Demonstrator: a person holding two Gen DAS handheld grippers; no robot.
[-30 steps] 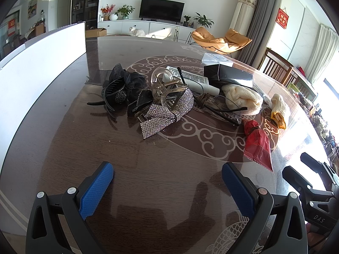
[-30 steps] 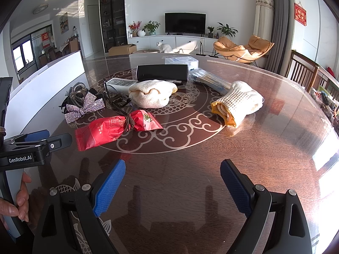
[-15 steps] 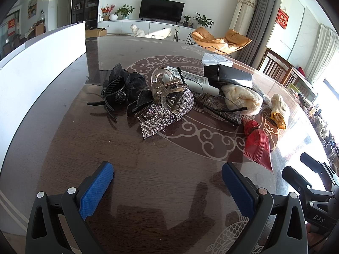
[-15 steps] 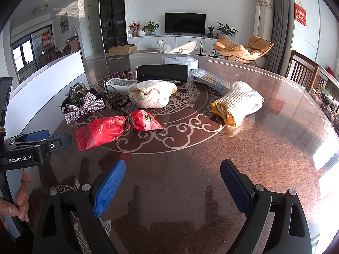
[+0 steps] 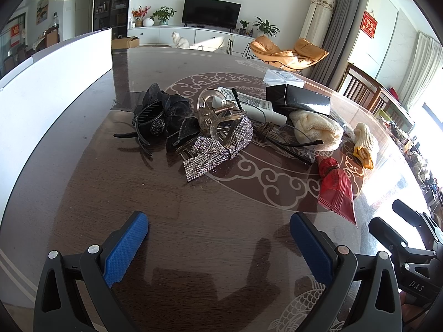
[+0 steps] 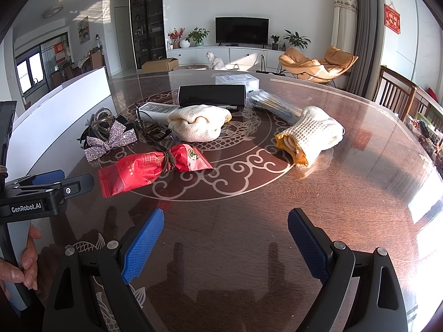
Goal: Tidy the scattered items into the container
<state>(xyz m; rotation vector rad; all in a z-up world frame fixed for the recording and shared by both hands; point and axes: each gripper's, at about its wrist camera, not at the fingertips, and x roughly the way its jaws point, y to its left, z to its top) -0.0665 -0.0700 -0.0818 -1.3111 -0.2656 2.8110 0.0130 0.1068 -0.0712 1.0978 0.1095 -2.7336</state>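
Note:
Scattered items lie on the dark round table: a rhinestone bow, a clear claw clip, black hair accessories, a red packet, a cream knit bundle, a cream and orange rolled cloth, a black box. A white container wall stands at the left. My left gripper is open and empty, short of the bow. My right gripper is open and empty, short of the red packet.
A white tube, a plastic-wrapped pack and a clear lidded box lie toward the table's far side. Wooden chairs stand at the right edge. The left gripper's body shows at the right wrist view's left.

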